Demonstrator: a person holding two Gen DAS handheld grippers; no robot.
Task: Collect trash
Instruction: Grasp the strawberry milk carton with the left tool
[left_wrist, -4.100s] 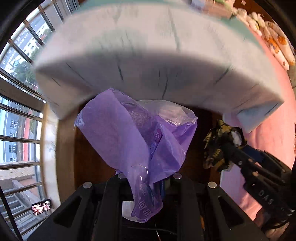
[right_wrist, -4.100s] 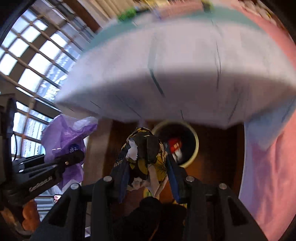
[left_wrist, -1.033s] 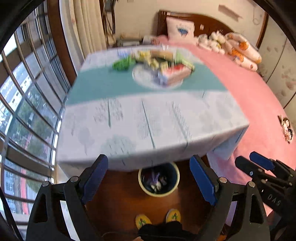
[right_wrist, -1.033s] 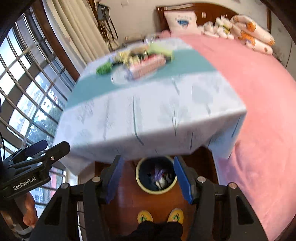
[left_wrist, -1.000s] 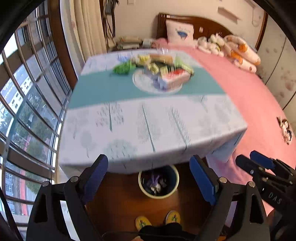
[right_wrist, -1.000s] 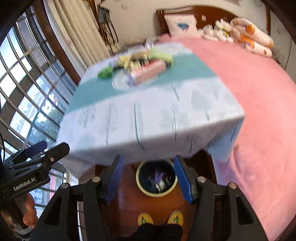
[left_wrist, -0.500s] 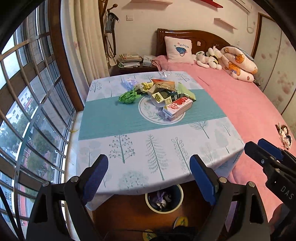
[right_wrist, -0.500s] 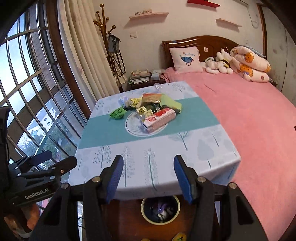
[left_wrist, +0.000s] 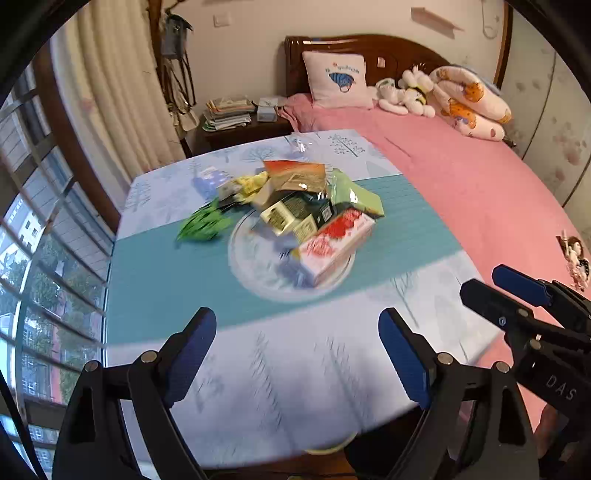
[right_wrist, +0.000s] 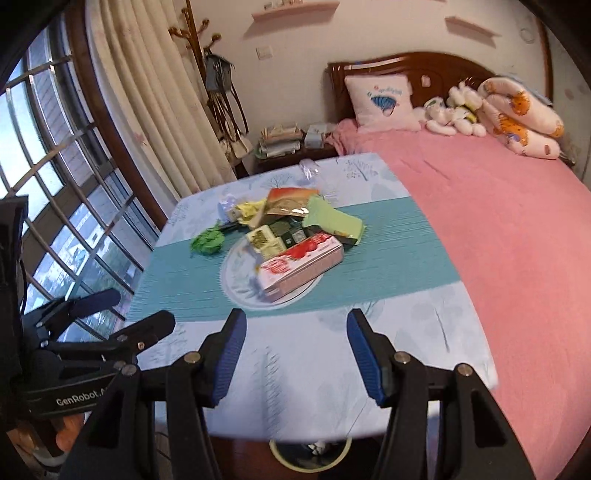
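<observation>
A wide bed (right_wrist: 517, 229) under a smooth pink cover borders the square desk (right_wrist: 177, 218), draped in pale tree-print cloth with a teal band. At the band's middle, heaped trash sits partly on a round printed medallion: a long red-and-white carton (right_wrist: 301, 266), flat light-green pouch (right_wrist: 334, 221), crumpled green wrapper (right_wrist: 207, 240) lying beside. The bin's (right_wrist: 284, 452) curved rim peeks from below the desk's near edge. The left claw (left_wrist: 295, 363) and right claw (right_wrist: 295, 354) hover spread wide over the near cloth, gripping nothing.
</observation>
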